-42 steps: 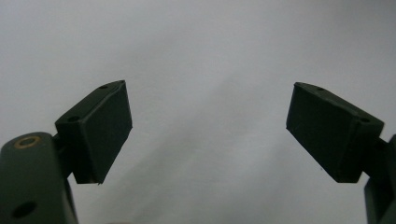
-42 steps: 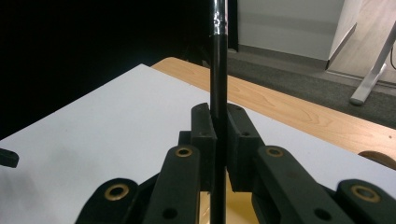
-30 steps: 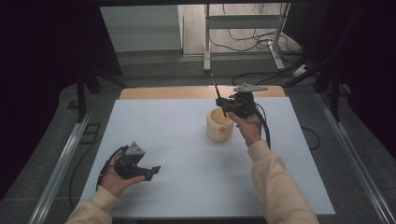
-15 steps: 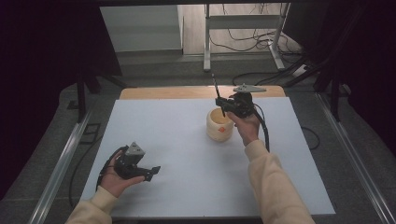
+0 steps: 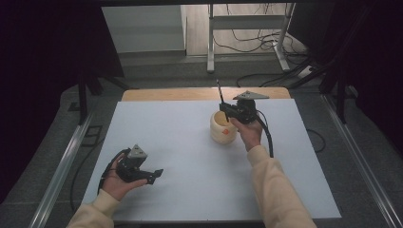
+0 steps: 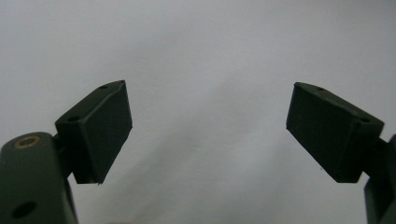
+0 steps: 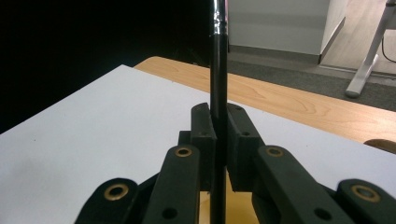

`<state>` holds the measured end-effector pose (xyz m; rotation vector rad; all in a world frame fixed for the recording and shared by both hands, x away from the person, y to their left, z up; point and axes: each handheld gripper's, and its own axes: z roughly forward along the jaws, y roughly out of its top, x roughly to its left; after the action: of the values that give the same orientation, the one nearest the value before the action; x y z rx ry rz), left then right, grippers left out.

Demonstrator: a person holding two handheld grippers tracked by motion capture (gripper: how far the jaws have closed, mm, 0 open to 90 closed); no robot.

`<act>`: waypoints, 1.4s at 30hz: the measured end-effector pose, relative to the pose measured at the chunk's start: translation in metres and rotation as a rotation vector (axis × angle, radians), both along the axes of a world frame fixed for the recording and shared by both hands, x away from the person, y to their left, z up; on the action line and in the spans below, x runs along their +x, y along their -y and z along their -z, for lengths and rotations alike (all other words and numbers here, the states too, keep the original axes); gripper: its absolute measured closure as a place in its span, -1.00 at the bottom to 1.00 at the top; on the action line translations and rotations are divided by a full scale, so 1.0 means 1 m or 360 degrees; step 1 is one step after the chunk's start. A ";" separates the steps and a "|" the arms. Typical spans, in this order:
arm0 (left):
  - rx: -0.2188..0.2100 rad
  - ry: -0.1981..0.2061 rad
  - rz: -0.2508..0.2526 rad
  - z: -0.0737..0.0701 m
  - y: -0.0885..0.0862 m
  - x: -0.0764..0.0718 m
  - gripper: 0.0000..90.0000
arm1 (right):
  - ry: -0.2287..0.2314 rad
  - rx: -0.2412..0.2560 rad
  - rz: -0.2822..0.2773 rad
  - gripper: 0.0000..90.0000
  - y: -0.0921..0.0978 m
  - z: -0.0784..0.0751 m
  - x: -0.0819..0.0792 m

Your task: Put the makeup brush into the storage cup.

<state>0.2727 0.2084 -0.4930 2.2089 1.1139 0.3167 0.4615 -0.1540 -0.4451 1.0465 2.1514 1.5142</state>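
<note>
Brush (image 7: 218, 93), a thin black stick, stands upright, pinched between the pressed-together jaws of the right gripper (image 5: 227, 112), probably so it can drop straight into the cream pot (image 5: 222, 128) just below, right of frame centre. Lower left, the left gripper (image 5: 153, 174) rests idle on the white table (image 5: 180, 142), jaws spread. Right forearm stretches forward, wrist raised.

— Where's your left?

— My left hand (image 5: 119, 178) lies low near my edge of the table, palm up, cradling the left gripper (image 5: 154, 174). Its jaws stand wide apart, with nothing between them.

— And the right?

— My right arm reaches forward, sleeve to the wrist. The right hand (image 5: 249, 133) holds the right gripper (image 5: 222, 112) up, jaws pressed tight together on a thin black stick.
</note>
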 end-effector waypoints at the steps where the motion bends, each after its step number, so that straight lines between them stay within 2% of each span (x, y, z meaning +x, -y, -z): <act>1: 0.0000 0.0000 0.0000 0.000 0.000 0.000 -0.67 | 0.0003 -0.0005 0.0002 0.83 0.000 0.001 0.000; 21: 0.0003 -0.0001 0.0000 0.000 -0.001 0.000 -0.67 | -0.0003 0.0007 0.0004 0.82 0.002 0.014 -0.002; 26: 0.0001 0.0000 -0.0002 0.000 -0.001 0.000 -0.67 | 0.0039 0.0002 0.0012 0.54 0.002 0.017 -0.006; 31: -0.0002 -0.0002 -0.0004 0.000 -0.001 0.000 -0.67 | 0.0050 0.0047 0.0031 0.23 0.006 0.015 -0.010; 36: -0.0008 0.0001 -0.0010 -0.001 -0.001 0.000 -0.67 | -0.0017 0.0081 0.0032 -0.10 0.009 0.011 -0.010; 40: -0.0007 -0.0002 -0.0010 -0.001 0.000 0.001 -0.67 | -0.0066 0.0077 -0.0016 -0.35 0.013 0.009 -0.013; 42: -0.0014 0.0000 -0.0010 -0.001 0.000 0.001 -0.67 | -0.0070 0.0073 -0.0042 -0.40 0.016 0.006 -0.016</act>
<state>0.2741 0.2084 -0.4919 2.1979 1.1204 0.3139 0.4450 -0.1696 -0.4511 1.0804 2.1776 1.5735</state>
